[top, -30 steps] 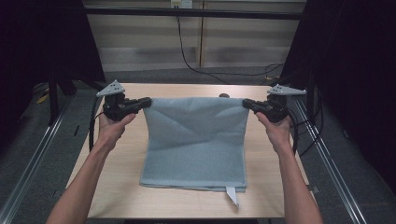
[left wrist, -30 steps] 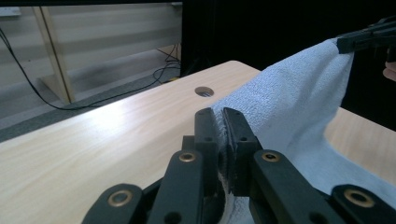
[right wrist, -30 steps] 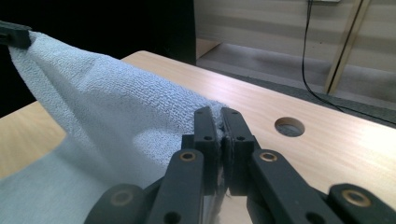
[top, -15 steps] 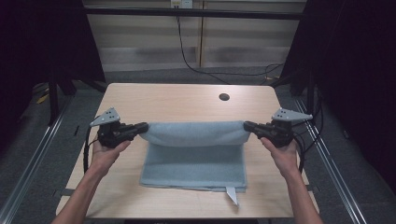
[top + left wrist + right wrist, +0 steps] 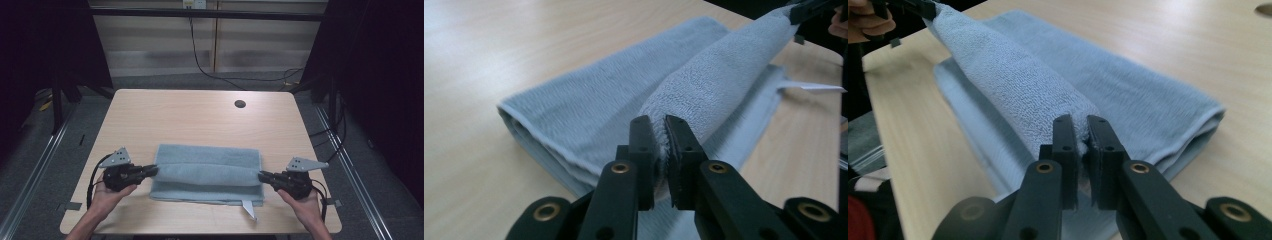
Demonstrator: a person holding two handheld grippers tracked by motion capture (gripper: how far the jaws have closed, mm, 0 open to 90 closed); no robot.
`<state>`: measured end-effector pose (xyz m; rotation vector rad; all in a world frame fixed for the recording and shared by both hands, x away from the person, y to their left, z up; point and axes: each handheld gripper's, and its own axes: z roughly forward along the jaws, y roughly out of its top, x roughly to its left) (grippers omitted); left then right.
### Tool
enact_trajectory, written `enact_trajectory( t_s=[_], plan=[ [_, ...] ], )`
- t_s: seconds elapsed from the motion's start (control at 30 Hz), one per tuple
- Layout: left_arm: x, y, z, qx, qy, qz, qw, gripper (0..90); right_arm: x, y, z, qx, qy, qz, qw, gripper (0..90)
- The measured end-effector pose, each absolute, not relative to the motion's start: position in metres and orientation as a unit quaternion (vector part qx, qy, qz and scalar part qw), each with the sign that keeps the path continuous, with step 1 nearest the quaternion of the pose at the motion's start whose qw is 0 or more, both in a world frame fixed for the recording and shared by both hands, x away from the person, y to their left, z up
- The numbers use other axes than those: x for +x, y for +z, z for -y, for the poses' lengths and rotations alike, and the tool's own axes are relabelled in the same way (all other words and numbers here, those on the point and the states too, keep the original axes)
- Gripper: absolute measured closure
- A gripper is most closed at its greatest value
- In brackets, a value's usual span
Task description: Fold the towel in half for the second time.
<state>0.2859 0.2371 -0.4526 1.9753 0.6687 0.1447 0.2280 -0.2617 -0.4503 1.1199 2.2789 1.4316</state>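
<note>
I hold the blue towel at both ends, low over the near part of the table. My left gripper pinches one corner and my right gripper pinches the other. Both sets of jaws have just loosened a little, with cloth between them.

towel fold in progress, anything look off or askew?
Mostly tidy. The grey towel lies folded near the table's front edge, its top layer pinched at each end by the left tool and right tool. One oddity: a white tag pokes out past the front right corner.
</note>
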Motion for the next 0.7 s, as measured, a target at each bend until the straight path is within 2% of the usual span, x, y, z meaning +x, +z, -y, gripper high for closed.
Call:
enact_trajectory(
  t_s=[0.03, 0.1, 0.23, 0.27, 0.3, 0.43, 0.57, 0.7],
  plan=[
    [0.286, -0.453, -0.237, 0.817, 0.06, -0.277, 0.502, 79.5, 0.228, -0.45, 0.262, 0.382, 0.488, -0.777, 0.113, 83.2],
    [0.277, -0.458, -0.242, 0.815, 0.05, -0.276, 0.507, 71.4, 0.219, -0.457, 0.263, 0.375, 0.489, -0.781, 0.1, 73.8],
    [0.269, -0.462, -0.248, 0.794, 0.047, -0.29, 0.533, 65.7, 0.212, -0.46, 0.266, 0.371, 0.503, -0.775, 0.09, 70.1],
    [0.268, -0.463, -0.249, 0.792, 0.047, -0.295, 0.532, 61.1, 0.212, -0.459, 0.268, 0.374, 0.508, -0.77, 0.093, 68.0],
    [0.267, -0.463, -0.253, 0.793, 0.072, -0.305, 0.522, 54.1, 0.211, -0.458, 0.271, 0.387, 0.517, -0.756, 0.111, 63.3],
    [0.273, -0.465, -0.263, 0.777, 0.079, -0.342, 0.522, 41.3, 0.211, -0.457, 0.278, 0.414, 0.522, -0.733, 0.135, 57.7],
    [0.286, -0.473, -0.282, 0.76, 0.123, -0.404, 0.495, 34.7, 0.211, -0.459, 0.293, 0.461, 0.508, -0.708, 0.17, 51.1],
    [0.289, -0.478, -0.294, 0.748, 0.129, -0.424, 0.494, 30.4, 0.209, -0.459, 0.304, 0.475, 0.495, -0.702, 0.189, 48.1]
  ],
)
